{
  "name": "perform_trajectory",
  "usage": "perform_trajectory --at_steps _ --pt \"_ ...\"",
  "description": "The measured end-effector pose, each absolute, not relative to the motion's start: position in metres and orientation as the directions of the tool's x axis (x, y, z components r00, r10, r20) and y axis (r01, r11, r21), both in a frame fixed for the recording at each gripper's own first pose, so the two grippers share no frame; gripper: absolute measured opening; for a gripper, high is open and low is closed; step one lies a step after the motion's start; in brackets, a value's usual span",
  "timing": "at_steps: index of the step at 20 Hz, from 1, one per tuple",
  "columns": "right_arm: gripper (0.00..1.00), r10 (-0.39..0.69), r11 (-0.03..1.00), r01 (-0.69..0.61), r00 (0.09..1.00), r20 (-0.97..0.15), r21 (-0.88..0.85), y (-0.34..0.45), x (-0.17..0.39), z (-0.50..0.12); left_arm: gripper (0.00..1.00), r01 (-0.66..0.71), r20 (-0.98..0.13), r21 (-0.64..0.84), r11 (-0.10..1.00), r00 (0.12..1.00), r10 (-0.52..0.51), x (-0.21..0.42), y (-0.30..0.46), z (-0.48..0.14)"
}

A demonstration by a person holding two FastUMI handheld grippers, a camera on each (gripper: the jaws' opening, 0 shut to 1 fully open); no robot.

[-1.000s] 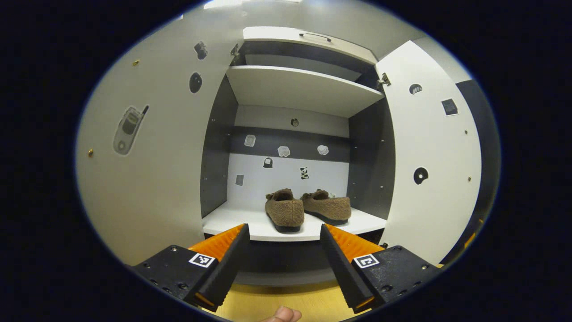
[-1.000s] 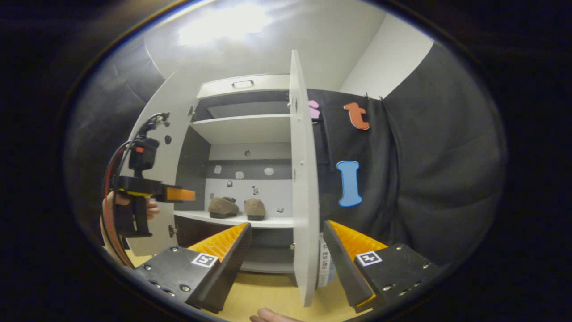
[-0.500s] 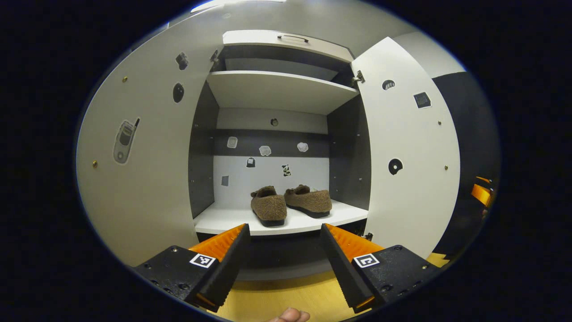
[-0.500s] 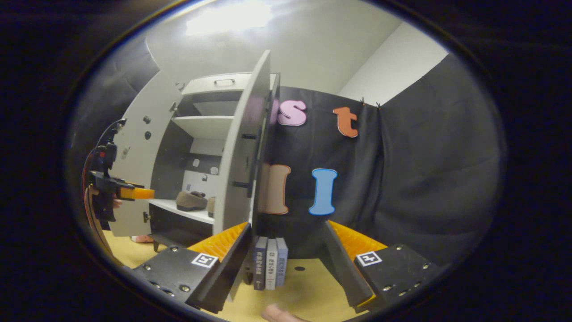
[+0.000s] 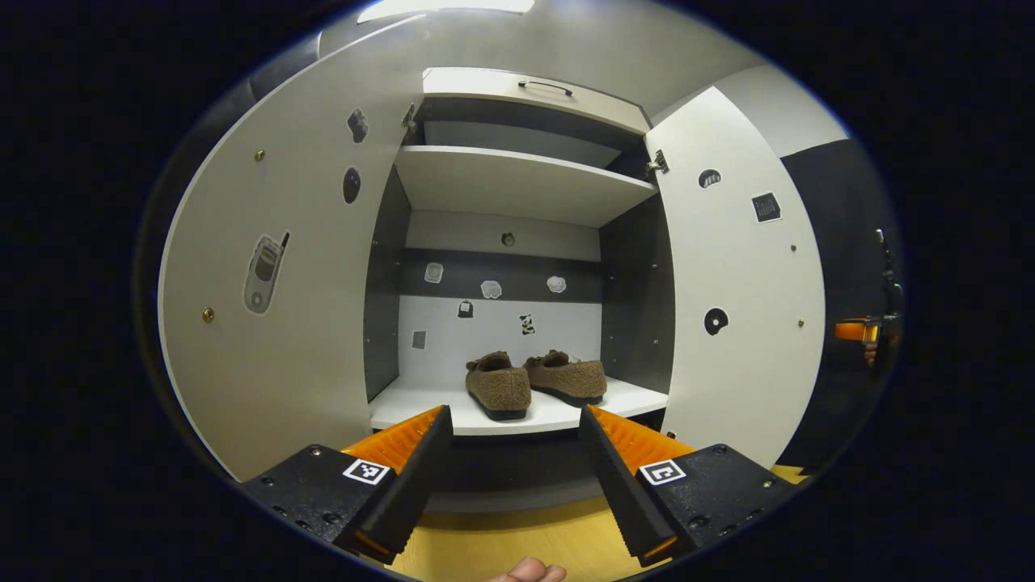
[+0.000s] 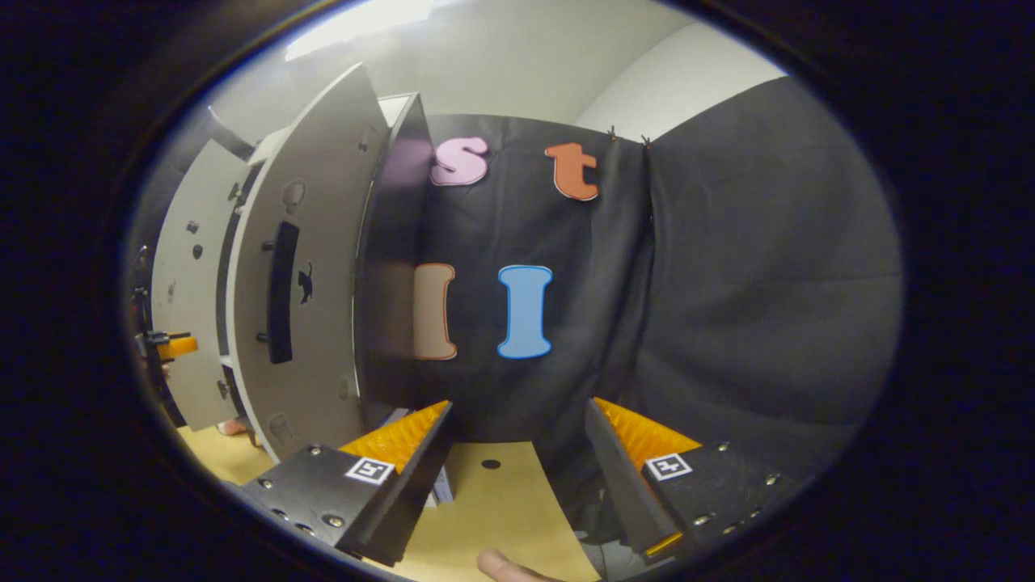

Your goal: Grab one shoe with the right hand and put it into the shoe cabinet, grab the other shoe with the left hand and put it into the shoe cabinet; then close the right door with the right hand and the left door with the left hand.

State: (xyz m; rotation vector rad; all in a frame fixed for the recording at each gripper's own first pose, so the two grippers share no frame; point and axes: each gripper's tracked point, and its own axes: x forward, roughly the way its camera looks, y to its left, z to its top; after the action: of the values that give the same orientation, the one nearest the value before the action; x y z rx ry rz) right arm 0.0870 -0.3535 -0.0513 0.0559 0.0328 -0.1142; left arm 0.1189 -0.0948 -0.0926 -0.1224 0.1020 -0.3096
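The shoe cabinet [image 5: 517,210] takes up the middle of my left gripper view, both doors swung wide so the lower shelf [image 5: 420,400] is open to me. The left door [image 5: 275,323] spreads across the left of the frame and the right door [image 5: 740,291] stands at the right, its inner face toward me. In my right gripper view the right door [image 6: 311,267] sits at the left of the frame with its outer face and dark handle [image 6: 280,291] turned my way; I judge I am out on that side so I can push it closed from outside, since that is the step now due. The two brown shoes [image 5: 534,384] stand side by side on the lower shelf, just right of centre, heels toward me, so the putting-away looks done. My left gripper [image 5: 511,477] hangs in front of the cabinet at bottom centre, fingers apart and holding nothing, aimed at the shelf and, I think, waiting its turn for the left door. My right gripper [image 6: 517,477] is likewise spread and empty at the bottom of its frame, pointing past the door toward the black cloth, not yet touching the door.
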Motion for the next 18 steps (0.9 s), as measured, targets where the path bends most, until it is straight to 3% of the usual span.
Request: perform_trajectory --at_steps 4,7,18 --pt "0.97 -0.055 0.995 0.056 0.998 -0.022 0.079 -0.331 0.111 -0.036 0.96 0.314 -0.074 -0.143 0.939 0.942 -0.327 0.119 -0.096 -0.090" --pt "0.97 -0.068 0.997 0.068 0.998 0.005 0.043 -0.318 0.135 -0.020 0.96 0.334 -0.076 -0.184 0.924 0.933 -0.352 0.116 -0.097 -0.089" --pt "0.95 0.108 0.990 -0.107 0.994 -0.001 -0.094 -0.196 0.168 0.006 0.96 0.385 -0.049 -0.179 0.905 0.915 -0.399 0.111 -0.100 -0.083"
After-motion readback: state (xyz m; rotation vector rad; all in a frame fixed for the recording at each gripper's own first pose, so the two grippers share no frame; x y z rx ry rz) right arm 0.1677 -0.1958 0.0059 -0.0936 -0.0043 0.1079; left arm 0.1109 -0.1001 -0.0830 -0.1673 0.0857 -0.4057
